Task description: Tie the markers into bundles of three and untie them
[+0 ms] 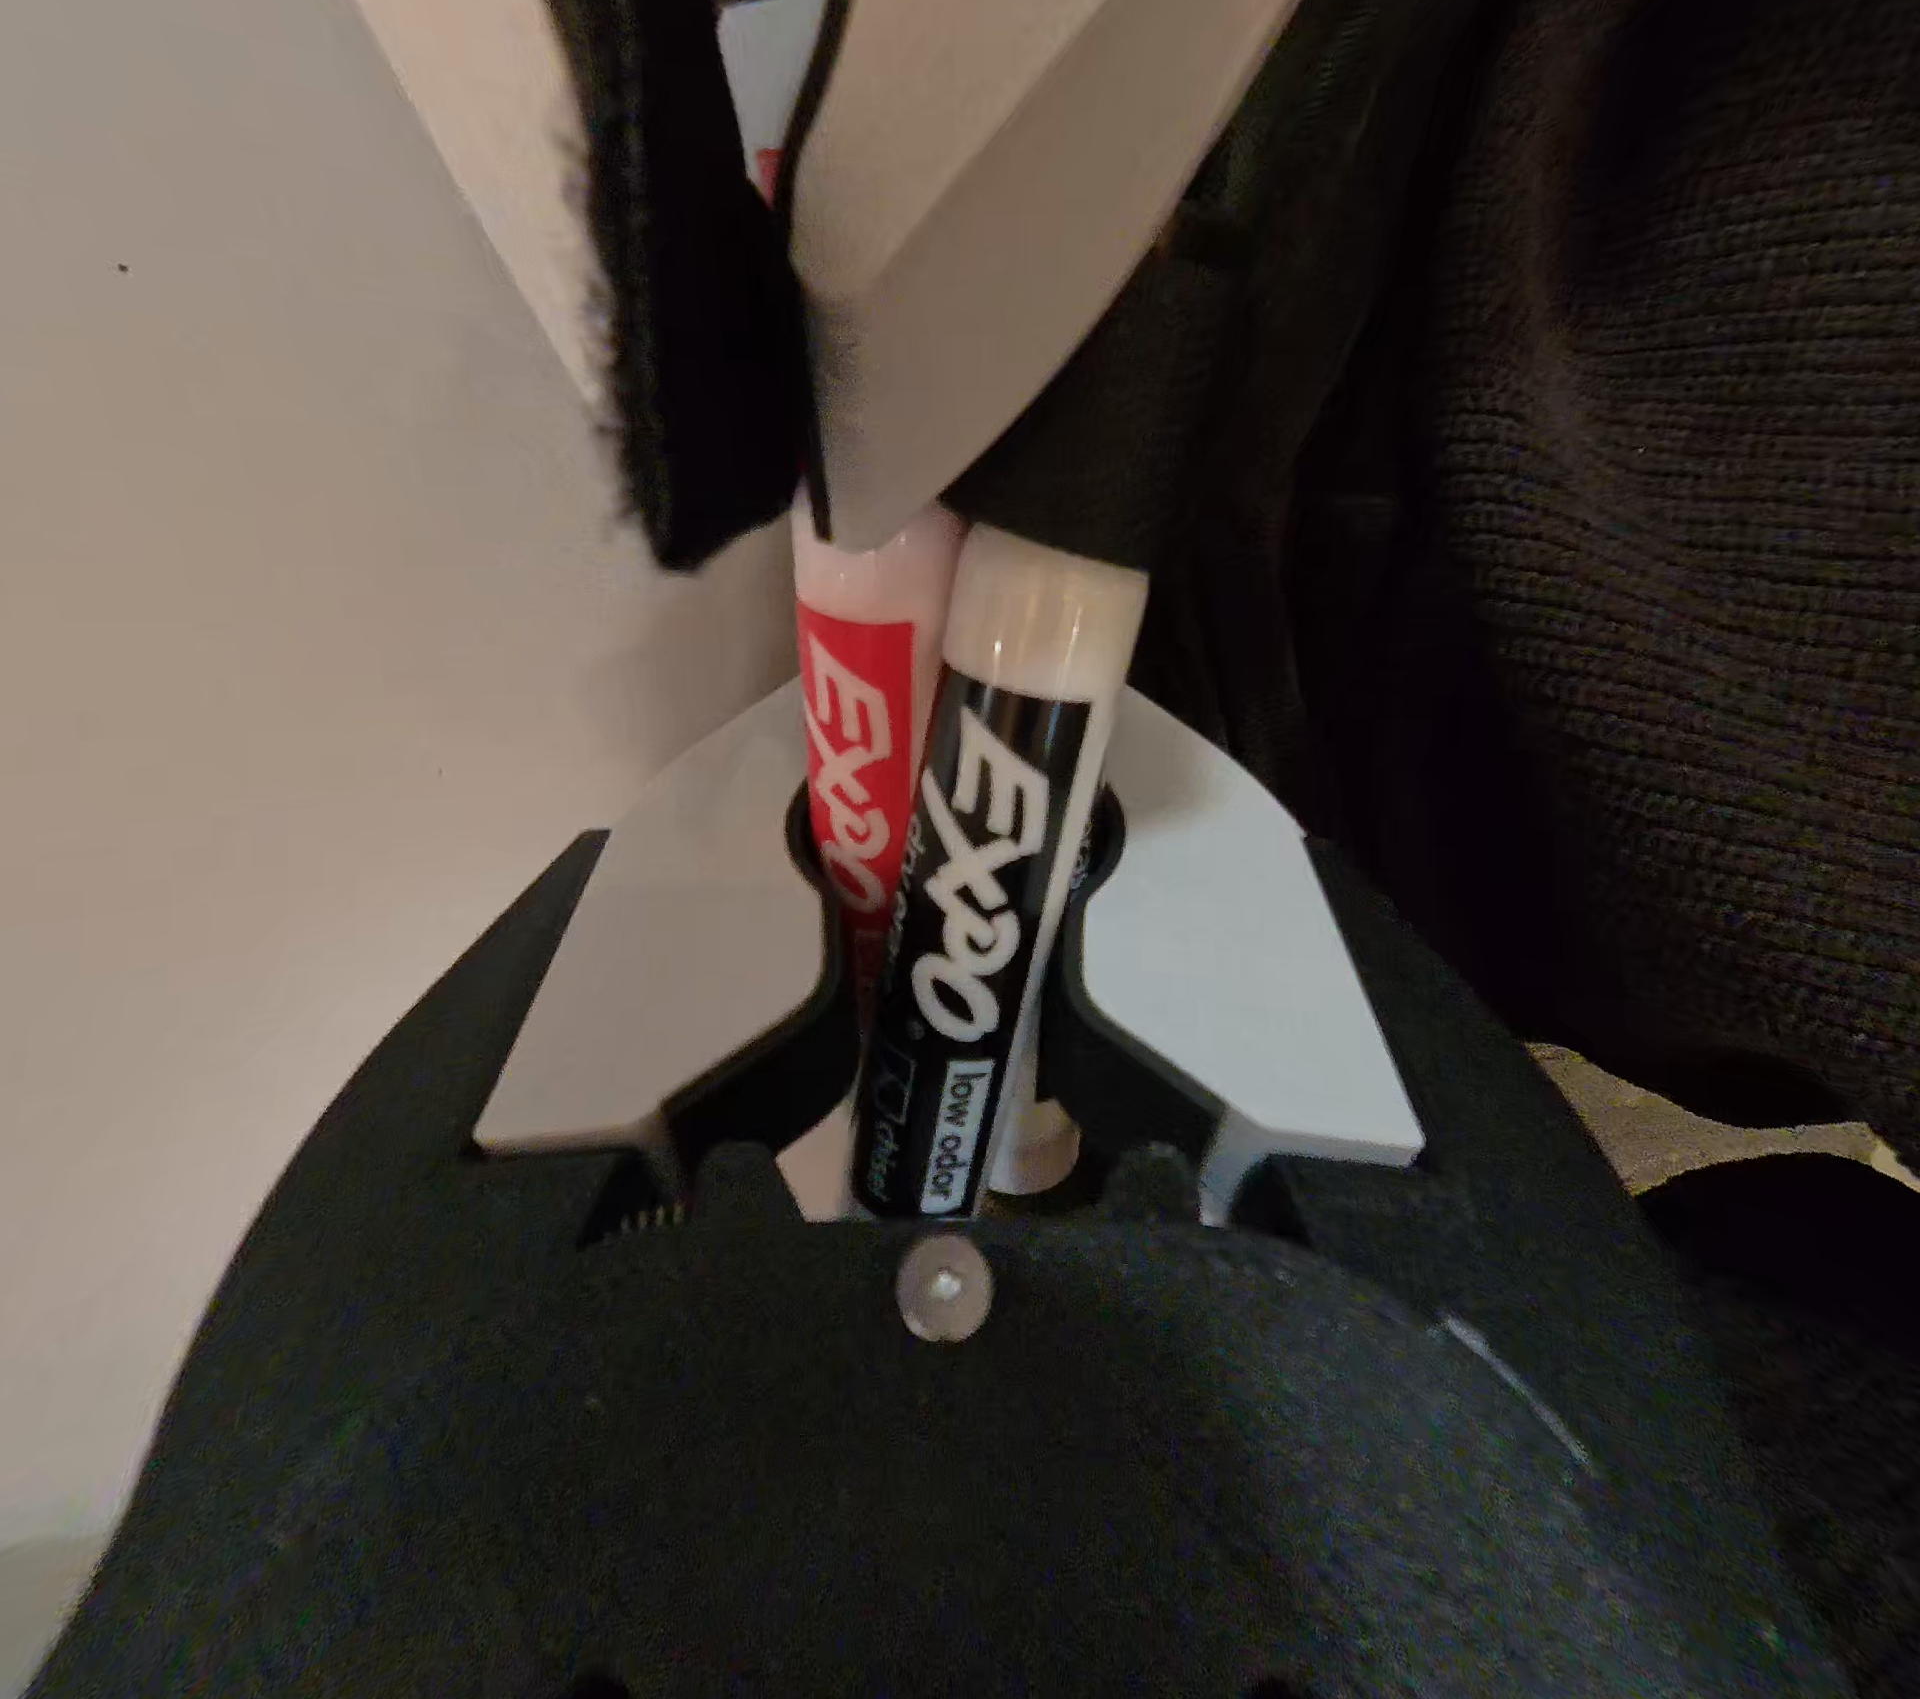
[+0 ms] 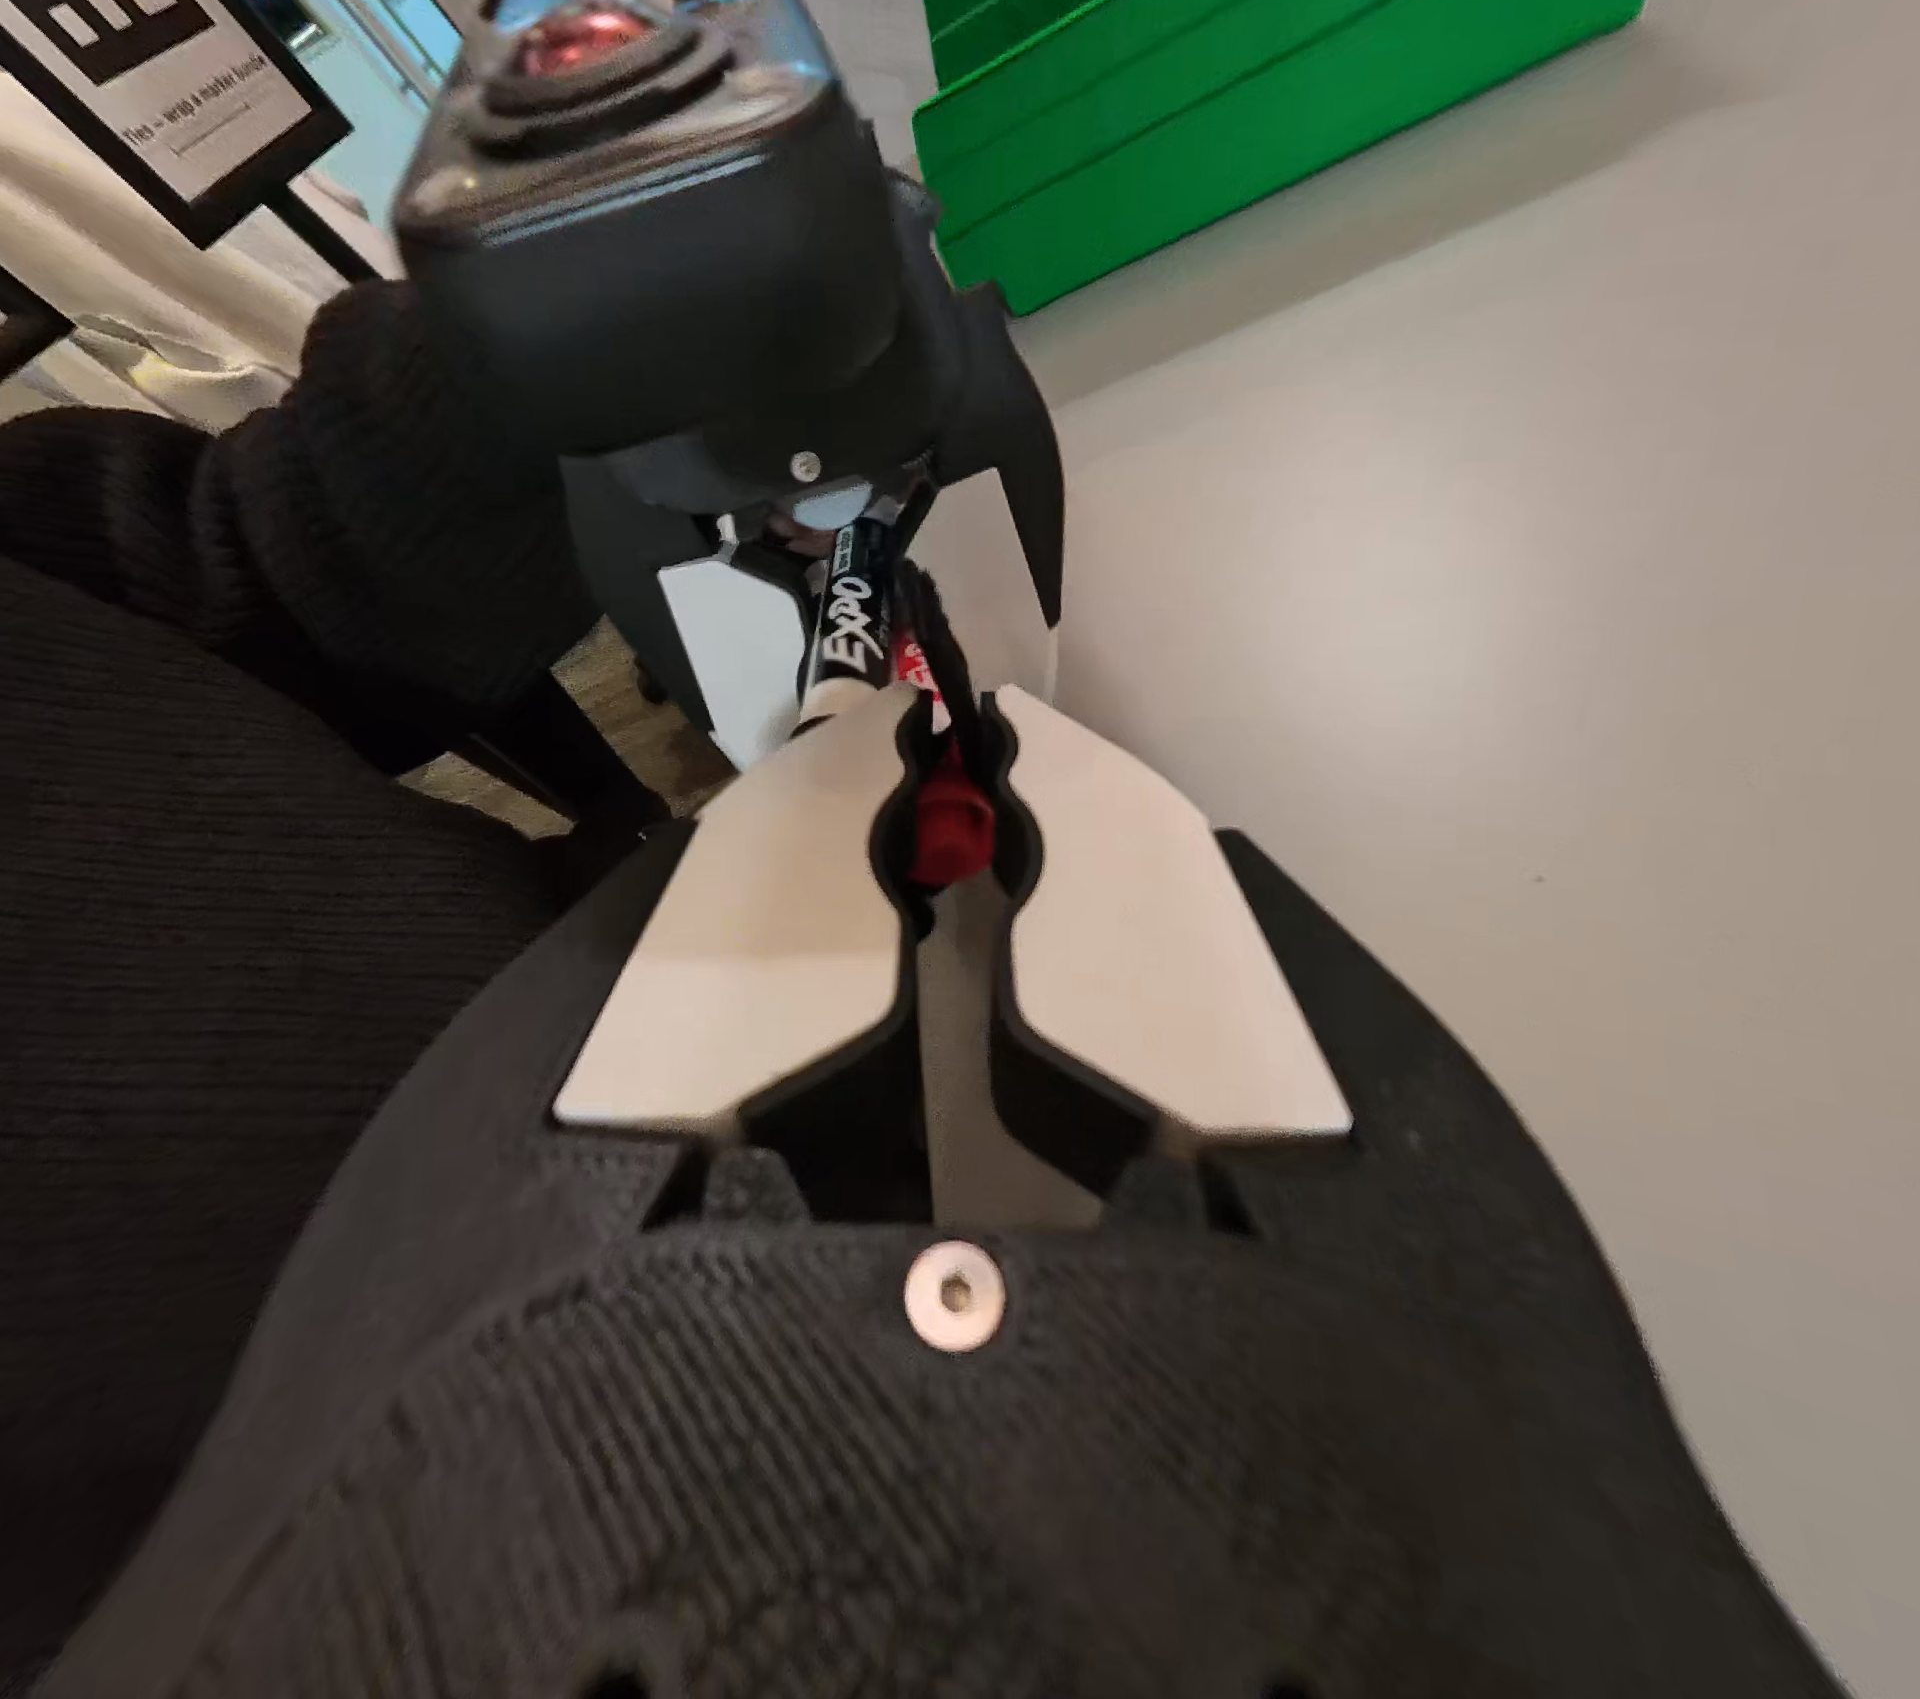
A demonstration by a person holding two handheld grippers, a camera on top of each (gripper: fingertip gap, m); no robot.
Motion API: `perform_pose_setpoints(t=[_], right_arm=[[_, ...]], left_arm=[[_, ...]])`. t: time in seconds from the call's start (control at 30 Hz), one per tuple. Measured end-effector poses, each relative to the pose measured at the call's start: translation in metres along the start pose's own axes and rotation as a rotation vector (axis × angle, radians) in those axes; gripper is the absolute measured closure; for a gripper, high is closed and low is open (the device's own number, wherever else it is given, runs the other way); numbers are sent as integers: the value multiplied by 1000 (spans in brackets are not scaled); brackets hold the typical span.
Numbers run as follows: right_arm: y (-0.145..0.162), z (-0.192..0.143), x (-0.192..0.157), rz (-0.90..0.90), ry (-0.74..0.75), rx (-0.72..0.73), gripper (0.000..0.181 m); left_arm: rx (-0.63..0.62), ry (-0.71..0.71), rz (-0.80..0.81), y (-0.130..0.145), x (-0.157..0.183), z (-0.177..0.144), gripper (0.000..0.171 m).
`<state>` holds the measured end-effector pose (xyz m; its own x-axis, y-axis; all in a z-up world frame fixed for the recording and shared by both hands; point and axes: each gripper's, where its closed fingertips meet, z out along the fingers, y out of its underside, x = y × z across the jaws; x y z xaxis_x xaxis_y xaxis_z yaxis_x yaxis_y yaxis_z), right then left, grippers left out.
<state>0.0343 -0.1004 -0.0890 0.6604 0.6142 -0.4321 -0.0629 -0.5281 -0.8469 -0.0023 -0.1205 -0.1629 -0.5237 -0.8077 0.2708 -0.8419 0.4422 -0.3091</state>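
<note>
My left gripper (image 1: 956, 714) is shut on a bundle of markers held above the table. A red-labelled marker (image 1: 857, 745) and a black-labelled marker (image 1: 997, 870) lie side by side between its white fingers. A third pale barrel end (image 1: 1044, 1150) shows behind them. My right gripper (image 2: 951, 709) meets the bundle head-on and is shut on a black hook-and-loop strap (image 1: 675, 361), whose loose end hangs to the left. A red cap (image 2: 945, 828) shows through its finger notch. The left gripper (image 2: 894, 662) also shows in the right wrist view, holding the markers (image 2: 847, 641).
Green bins (image 2: 1299, 39) stand at the back of the grey table (image 2: 1455, 610). A framed sign (image 2: 156, 39) on a stand is at the far left. A person's dark knitted sleeve (image 2: 208, 714) is close on the left and also fills the right of the left wrist view (image 1: 1558, 506).
</note>
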Motion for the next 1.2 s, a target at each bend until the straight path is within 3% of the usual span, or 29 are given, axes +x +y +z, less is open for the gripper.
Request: perform_pose_setpoints(t=[0.37, 0.8, 1.03, 1.2], right_arm=[[-1, -3, -8, -120, -15, 7, 175], [-1, 0, -5, -92, 21, -36, 177], [-11, -15, 27, 53, 103, 80, 177], [-7, -33, 68, 163, 272, 124, 174]], left_arm=[[39, 126, -15, -4, 14, 6, 129], [10, 69, -6, -3, 7, 8, 129], [38, 30, 10, -8, 3, 4, 129], [40, -48, 5, -3, -15, 5, 129]])
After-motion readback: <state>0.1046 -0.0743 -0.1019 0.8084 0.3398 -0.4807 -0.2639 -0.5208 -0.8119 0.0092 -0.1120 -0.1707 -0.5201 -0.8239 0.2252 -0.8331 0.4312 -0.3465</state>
